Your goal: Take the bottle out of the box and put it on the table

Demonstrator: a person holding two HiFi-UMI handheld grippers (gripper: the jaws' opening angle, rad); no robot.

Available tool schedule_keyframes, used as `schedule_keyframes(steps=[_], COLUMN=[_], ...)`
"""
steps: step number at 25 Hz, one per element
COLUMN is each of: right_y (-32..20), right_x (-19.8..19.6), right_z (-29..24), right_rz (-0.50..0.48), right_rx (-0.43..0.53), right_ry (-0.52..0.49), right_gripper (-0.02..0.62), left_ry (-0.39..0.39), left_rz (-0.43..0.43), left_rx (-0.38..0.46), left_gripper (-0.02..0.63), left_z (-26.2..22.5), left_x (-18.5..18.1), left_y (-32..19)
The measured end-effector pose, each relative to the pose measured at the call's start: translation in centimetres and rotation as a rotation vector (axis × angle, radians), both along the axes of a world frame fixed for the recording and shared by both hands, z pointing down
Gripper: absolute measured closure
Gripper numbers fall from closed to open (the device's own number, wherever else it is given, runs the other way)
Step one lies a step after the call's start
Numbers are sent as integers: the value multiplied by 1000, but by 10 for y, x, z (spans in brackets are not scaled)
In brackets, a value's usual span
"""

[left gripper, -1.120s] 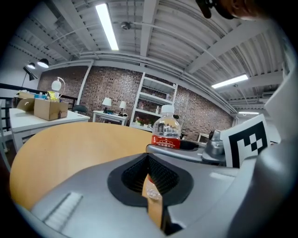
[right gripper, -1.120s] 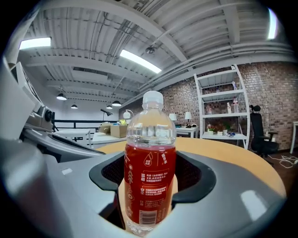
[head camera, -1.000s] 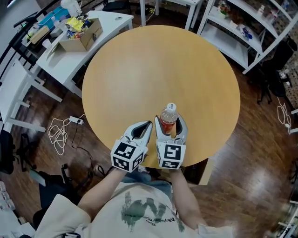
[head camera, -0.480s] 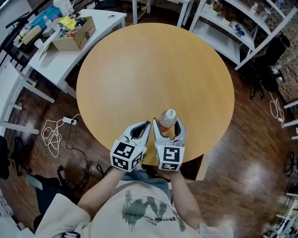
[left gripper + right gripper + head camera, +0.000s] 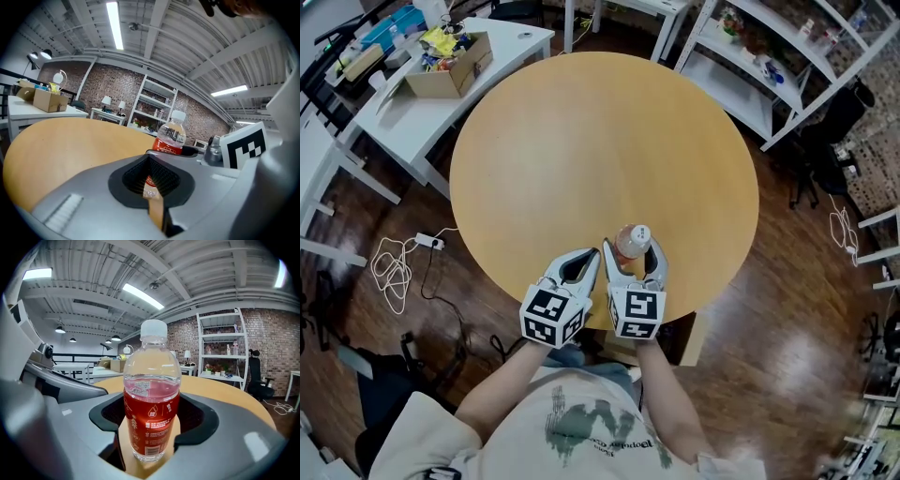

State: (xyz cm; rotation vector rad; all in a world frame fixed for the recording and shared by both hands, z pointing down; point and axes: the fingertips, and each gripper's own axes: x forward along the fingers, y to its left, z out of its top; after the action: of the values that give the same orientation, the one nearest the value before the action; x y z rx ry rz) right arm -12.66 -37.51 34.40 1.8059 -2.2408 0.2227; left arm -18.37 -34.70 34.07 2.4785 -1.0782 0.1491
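Observation:
A clear bottle (image 5: 631,246) with a white cap, red drink and red label stands upright near the front edge of the round wooden table (image 5: 600,141). My right gripper (image 5: 633,269) is shut on the bottle (image 5: 151,404), its curved pads at either side of the labelled lower body. The bottle's base is at the table top; contact cannot be told. My left gripper (image 5: 575,272) is just left of it, shut and holding nothing (image 5: 154,206); the bottle (image 5: 171,138) shows past its jaws. The cardboard box (image 5: 445,66) sits on a white desk at far left.
The white desk (image 5: 412,108) carries the box and other clutter. White shelving (image 5: 769,66) stands at the back right. Cables (image 5: 389,272) lie on the dark wooden floor left of the table. The box (image 5: 47,99) also shows far off in the left gripper view.
The head view has shifted slightly. Both grippers and the bottle keep the same places near the table's front edge, and the right gripper still holds the bottle.

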Motion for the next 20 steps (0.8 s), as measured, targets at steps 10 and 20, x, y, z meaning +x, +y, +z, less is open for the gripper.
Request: schedule_keyframes(steps=[10,20], right_y=[11,29], right_x=[4,6], right_z=[-1,-5], right_rz=[4,3], right_rx=[-26,-41], right_ry=[-15,-15], right_gripper=[288,313], left_ry=[21,50], left_rz=[-17,-19], left_rx=[-16,-40], left_gripper=[632,632], left_z=[2,9], left_x=[1,9], left_y=[10,20])
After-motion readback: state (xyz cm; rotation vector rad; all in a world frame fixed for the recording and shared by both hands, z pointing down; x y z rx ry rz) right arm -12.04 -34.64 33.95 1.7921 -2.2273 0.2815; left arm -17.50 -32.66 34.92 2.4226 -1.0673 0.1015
